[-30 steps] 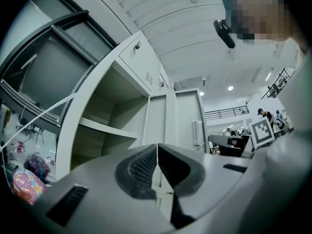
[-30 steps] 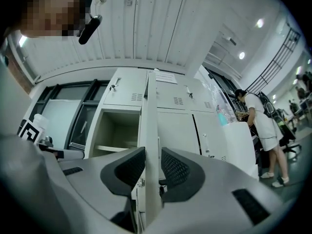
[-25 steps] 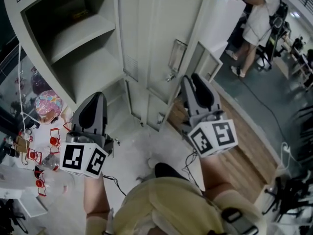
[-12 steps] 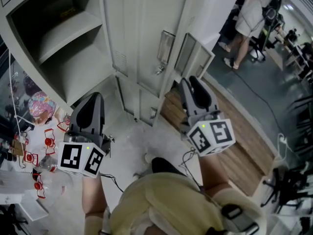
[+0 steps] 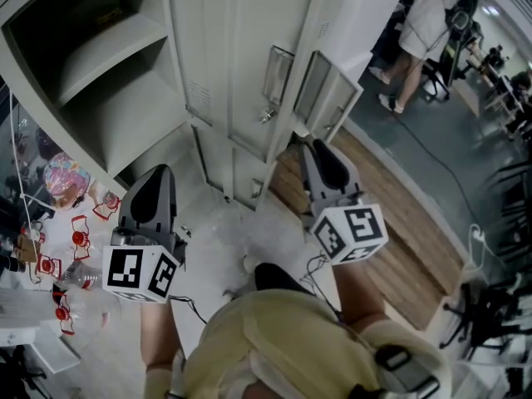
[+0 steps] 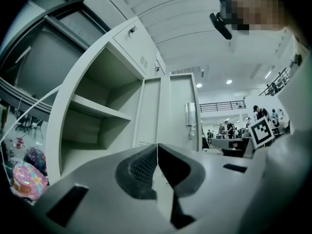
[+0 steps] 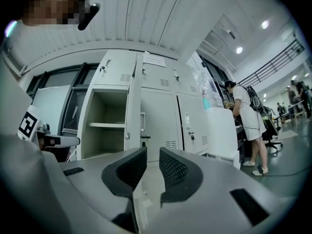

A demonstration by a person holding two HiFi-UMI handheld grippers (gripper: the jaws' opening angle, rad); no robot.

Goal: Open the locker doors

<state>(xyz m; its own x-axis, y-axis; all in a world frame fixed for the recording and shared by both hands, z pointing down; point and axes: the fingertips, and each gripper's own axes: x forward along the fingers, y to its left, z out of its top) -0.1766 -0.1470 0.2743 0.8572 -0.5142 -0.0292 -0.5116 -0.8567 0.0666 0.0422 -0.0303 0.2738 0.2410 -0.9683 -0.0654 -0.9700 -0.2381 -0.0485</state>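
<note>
The left gripper (image 5: 153, 181) held its fingers pressed together on nothing, while the right gripper (image 5: 320, 155) had just been closing its fingers, which stood slightly apart, empty. Beyond both stood the locker (image 5: 179, 56), 1 compartment (image 5: 116, 98) at the left open, the door (image 5: 241, 65) beside it shut, with a person (image 5: 420, 23) farther off.

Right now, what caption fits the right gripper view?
Right gripper, empty jaws just closing partway, faces lockers with one open.

Lockers (image 5: 241, 65) stand on pale floor (image 5: 220, 239); wood-plank strip (image 5: 399, 223) at right, grey floor (image 5: 465, 140) beyond (person (image 5: 420, 23) stands there).
</note>
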